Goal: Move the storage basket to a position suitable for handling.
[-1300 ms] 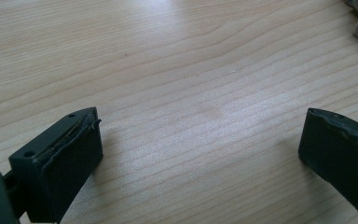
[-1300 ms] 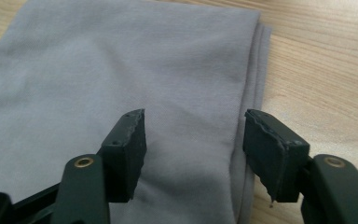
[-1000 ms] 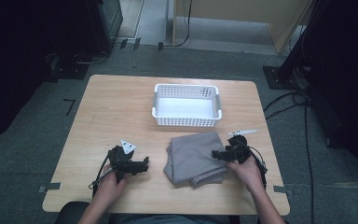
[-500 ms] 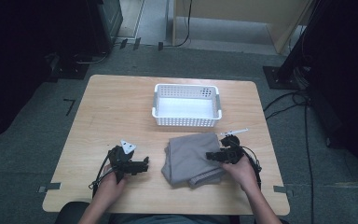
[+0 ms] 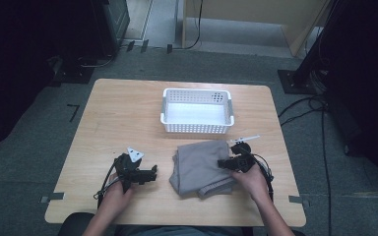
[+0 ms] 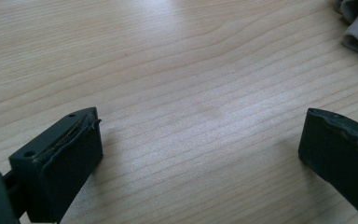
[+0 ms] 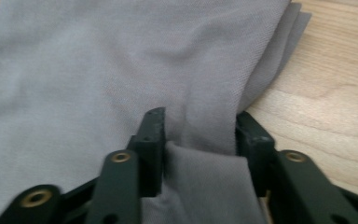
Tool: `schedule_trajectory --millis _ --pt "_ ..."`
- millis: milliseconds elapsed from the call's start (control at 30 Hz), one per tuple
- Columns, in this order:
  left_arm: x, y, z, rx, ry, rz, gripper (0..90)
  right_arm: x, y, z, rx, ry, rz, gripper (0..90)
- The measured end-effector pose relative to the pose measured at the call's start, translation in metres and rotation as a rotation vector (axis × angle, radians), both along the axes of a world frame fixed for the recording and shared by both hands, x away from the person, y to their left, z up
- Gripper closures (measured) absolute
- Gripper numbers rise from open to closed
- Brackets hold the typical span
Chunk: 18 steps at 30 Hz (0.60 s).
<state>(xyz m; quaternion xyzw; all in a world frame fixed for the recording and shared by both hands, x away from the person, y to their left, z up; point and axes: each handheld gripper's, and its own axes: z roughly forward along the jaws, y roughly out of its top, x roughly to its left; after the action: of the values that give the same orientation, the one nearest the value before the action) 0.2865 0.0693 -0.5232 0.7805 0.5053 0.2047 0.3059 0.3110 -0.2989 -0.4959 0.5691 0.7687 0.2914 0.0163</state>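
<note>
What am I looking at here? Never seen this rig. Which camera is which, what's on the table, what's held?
No robot arm: a person holds a two-jaw gripper in each hand. The high view looks down on the wooden table; each gripper view rides on its own gripper. On the table lie a white basket and a folded grey cloth. The left gripper rests beside the cloth, jaws wide open over bare wood. The right gripper has just been closing; a fold of cloth bunches between its jaws, pressed by both pads.
</note>
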Motion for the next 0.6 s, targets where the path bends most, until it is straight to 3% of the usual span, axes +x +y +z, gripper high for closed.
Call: schedule_trajectory --millis 67,133,267,433,600 --pt "0.0 0.0 0.0 0.0 0.0 0.0 0.0 0.0033 0.0016 0.0008 0.01 0.016 -0.003 49.2" --pt "0.0 0.0 0.0 0.0 0.0 0.0 0.0 0.0045 0.0045 0.001 -0.007 0.003 -0.006 48.6" --pt "0.0 0.0 0.0 0.0 0.0 0.0 0.0 0.0028 0.0083 0.0 -0.055 -0.042 0.004 59.0" --pt "0.0 0.0 0.0 0.0 0.0 0.0 0.0 0.0003 0.0092 -0.0023 -0.037 -0.057 0.03 71.2" --pt "0.0 0.0 0.0 0.0 0.0 0.0 0.0 0.0018 0.006 -0.0031 0.0 -0.034 0.038 77.4"
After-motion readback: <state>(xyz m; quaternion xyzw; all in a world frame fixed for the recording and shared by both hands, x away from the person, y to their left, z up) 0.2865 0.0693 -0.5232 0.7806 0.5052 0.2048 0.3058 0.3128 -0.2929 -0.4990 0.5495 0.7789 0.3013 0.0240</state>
